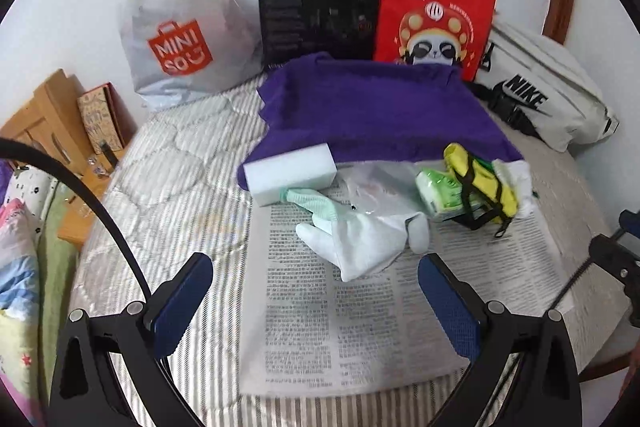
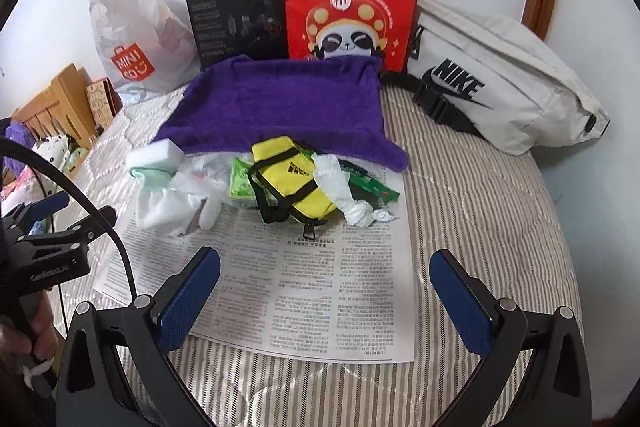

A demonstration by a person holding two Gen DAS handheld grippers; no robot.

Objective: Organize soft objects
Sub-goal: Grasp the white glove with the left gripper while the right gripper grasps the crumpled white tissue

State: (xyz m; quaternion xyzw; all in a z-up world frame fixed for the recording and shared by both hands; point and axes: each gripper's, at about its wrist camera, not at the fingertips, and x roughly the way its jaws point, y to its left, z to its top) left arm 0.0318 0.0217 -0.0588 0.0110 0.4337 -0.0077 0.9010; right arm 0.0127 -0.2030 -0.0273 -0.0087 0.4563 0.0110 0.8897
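Judging from the heap, the sorting has barely begun: every soft item lies loose along the far edge of the newspaper (image 2: 304, 291), and neither tool has anything in hand. Going left to right across that edge, the white sponge block (image 1: 290, 171) rests at the newspaper's far left corner against the purple towel (image 1: 376, 111), then a mint-and-white glove (image 1: 352, 239) sprawls on the print, with crumpled clear plastic (image 1: 372, 187) behind it. Next comes a green tissue pack (image 1: 440, 193), the yellow pouch (image 2: 294, 183) with black straps lying partly over it, and a twisted white rag (image 2: 344, 191); something green under the rag is too hidden to name. The left gripper (image 1: 316, 291) hovers over the newspaper's near part, spread wide and empty, the glove just ahead of it. The right gripper (image 2: 326, 291) is likewise wide apart and empty, the pouch ahead of it.
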